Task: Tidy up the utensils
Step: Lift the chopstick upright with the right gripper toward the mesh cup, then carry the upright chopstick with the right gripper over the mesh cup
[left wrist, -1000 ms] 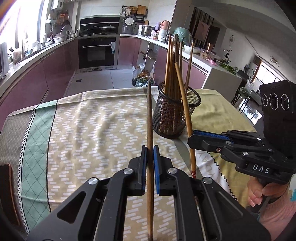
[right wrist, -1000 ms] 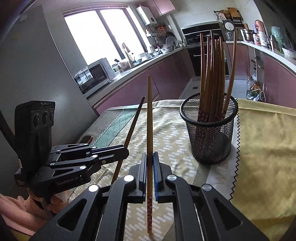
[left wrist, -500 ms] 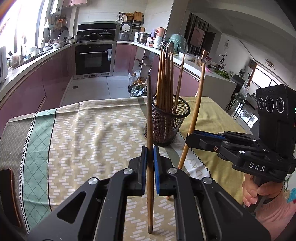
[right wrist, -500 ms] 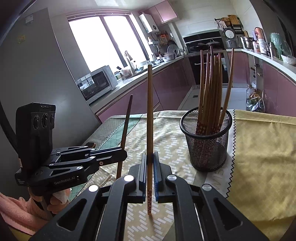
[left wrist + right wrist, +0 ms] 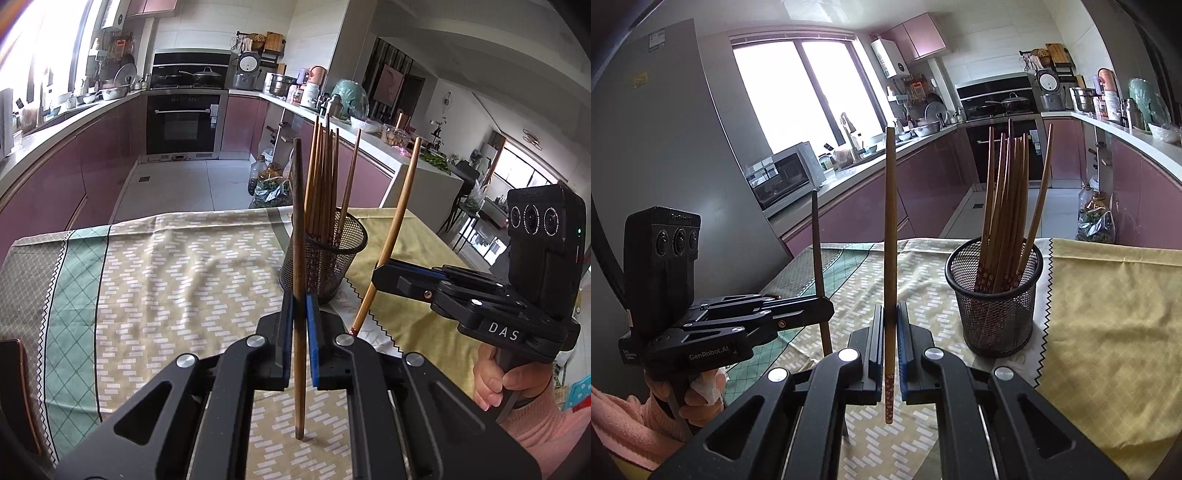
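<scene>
The left gripper (image 5: 299, 314) is clamped on a dark chopstick (image 5: 298, 221), the right gripper (image 5: 891, 332) on a lighter chopstick (image 5: 891, 221), both seemingly upright near the mesh holder (image 5: 997, 295).

A home kitchen: mauve glossy cabinets (image 5: 92, 155) under a pale counter, a black built-in oven (image 5: 180, 123), a white rice cooker (image 5: 246, 70), a white microwave (image 5: 783, 177), and a cloth-covered desk (image 5: 166, 266).
</scene>
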